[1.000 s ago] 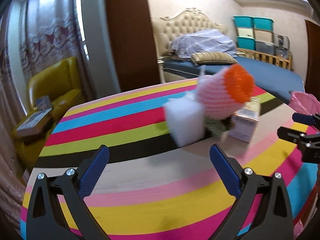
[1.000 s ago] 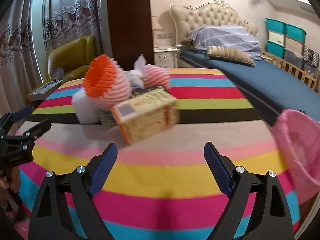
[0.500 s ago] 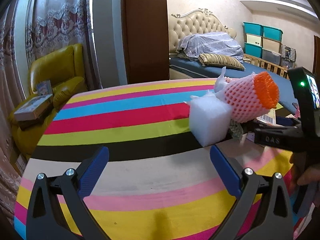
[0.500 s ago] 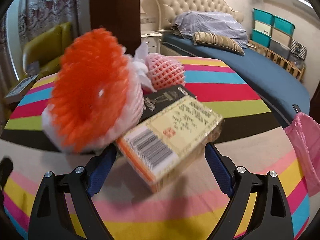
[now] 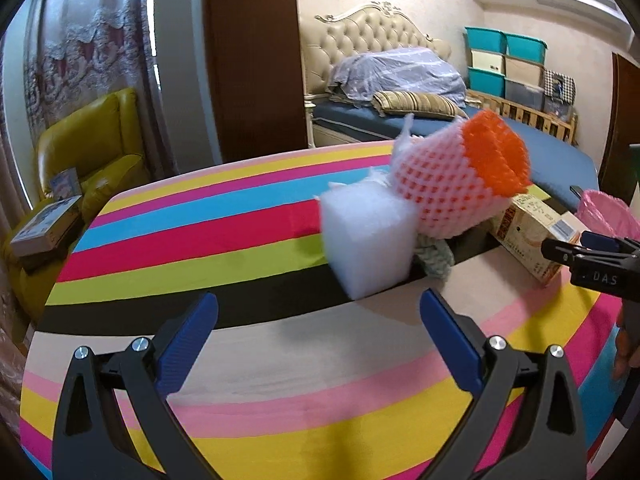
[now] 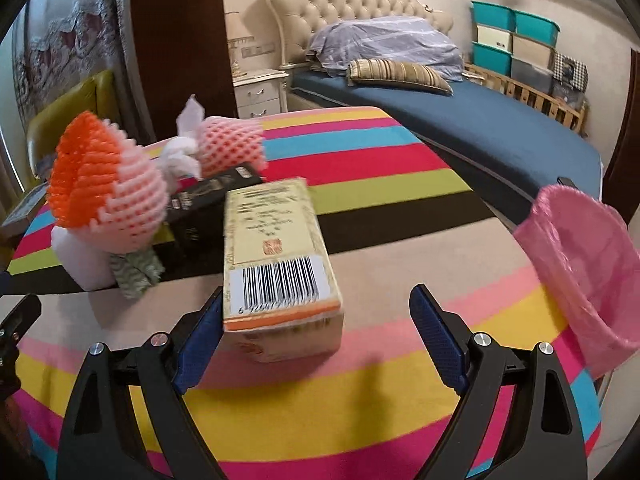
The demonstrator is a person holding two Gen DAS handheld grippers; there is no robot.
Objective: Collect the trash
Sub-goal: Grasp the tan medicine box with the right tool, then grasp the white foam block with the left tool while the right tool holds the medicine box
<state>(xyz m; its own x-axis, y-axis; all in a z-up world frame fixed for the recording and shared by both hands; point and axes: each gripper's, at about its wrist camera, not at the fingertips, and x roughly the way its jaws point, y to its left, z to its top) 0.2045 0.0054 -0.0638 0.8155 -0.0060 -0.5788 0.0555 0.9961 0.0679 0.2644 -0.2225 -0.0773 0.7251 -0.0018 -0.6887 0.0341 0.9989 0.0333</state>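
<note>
A pile of trash lies on the striped table: a white foam block, a pink and orange foam net, a yellow carton, a black box, a second pink net and white tissue. My right gripper is open with the carton's barcode end between its fingers, close to the left finger. My left gripper is open and empty, just short of the foam block. The pink trash bag hangs at the table's right edge.
A bed stands behind the table, with storage boxes beyond it. A yellow armchair with books is at the left. A green patterned scrap lies under the net.
My right gripper has moved in on the carton, which now sits between its fingers. My left gripper has drawn closer to the foam block.
</note>
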